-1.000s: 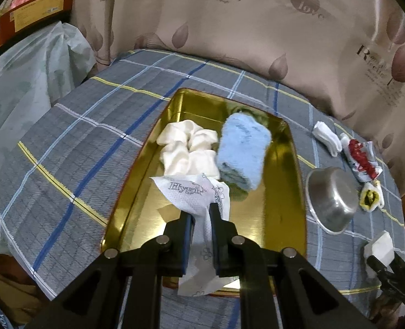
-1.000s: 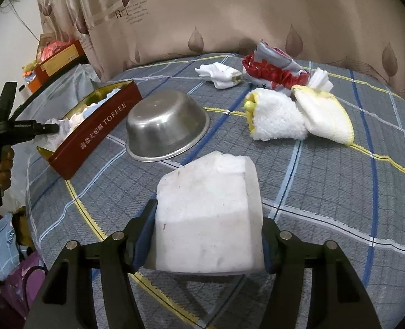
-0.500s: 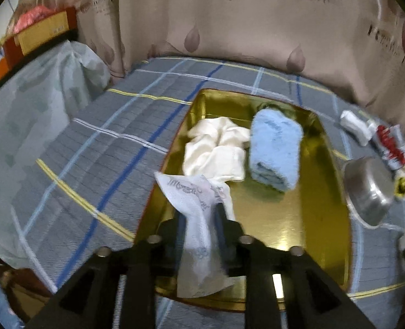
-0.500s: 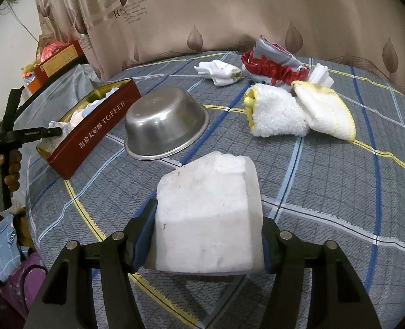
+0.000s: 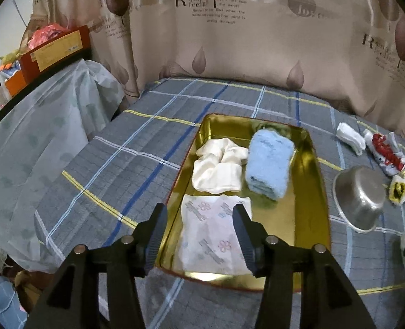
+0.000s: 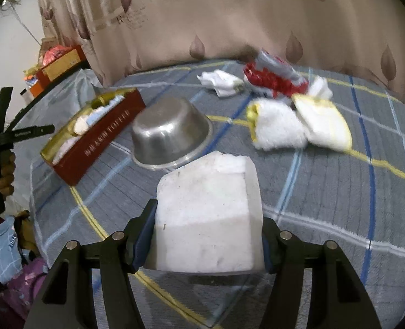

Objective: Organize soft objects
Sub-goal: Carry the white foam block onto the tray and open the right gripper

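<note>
The left gripper hangs over the near end of the shallow gold-lined rectangular tin tray, and its jaws have just been opening: they now stand wide, with the flat white tissue pack printed with grey lettering and pink flowers lying loose on the tray floor below and between them, neither pad pressing on it. Beyond the pack, in the middle of the tray, sits a crumpled cream satin cloth, and touching its right side is a folded fluffy light-blue towel. The tray rests on a grey plaid bedcover with blue, white and yellow lines. To the right of the tray an upturned stainless-steel bowl stands on the cover, with a small white rolled cloth and a red-and-grey patterned bundle farther back. The right gripper is clamped on a chunky white foam-like block, both blue-padded fingers pressed against its sides, holding it above the near part of the cover. From that side the tray shows a dark red outer wall with gold lettering, just left of the bowl. Behind the bowl lie a fluffy white cloth with a yellow edge and, touching it, a flatter cream cloth trimmed in yellow. A beige curtain with brown leaf prints hangs behind the bed. At the far left of the right-hand view a person's hand grips a black handle.
</note>
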Demonstrator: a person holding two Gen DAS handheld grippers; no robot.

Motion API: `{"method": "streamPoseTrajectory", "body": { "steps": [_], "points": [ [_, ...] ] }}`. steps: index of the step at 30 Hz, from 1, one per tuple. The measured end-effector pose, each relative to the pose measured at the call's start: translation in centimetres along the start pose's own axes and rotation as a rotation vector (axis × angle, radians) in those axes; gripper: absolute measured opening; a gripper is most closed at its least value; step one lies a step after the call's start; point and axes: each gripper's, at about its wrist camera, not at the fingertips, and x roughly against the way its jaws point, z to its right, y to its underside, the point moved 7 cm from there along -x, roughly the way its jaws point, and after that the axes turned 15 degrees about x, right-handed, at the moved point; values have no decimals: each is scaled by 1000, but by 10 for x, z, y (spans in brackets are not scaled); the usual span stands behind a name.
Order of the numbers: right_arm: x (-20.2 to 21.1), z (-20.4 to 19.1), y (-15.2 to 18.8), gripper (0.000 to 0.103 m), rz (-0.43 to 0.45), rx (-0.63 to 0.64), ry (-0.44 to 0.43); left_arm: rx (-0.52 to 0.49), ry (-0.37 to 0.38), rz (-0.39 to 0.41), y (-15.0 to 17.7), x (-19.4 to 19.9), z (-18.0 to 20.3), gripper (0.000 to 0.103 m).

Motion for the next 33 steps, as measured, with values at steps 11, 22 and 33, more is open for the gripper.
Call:
{"method": "streamPoseTrajectory", "body": {
  "steps": [11,22,33],
  "points": [
    [-1,-72,-105,59,101,155,-155,42,-26,-73,27,15,-9,51],
    [-124,-163,-218,59,-31,205,-348,74,-89,-31,16,21,-43,50],
    [-228,-193,-238,62,-213,72,-404,88,-62,-51,16,17,-47,50]
  ]
}}
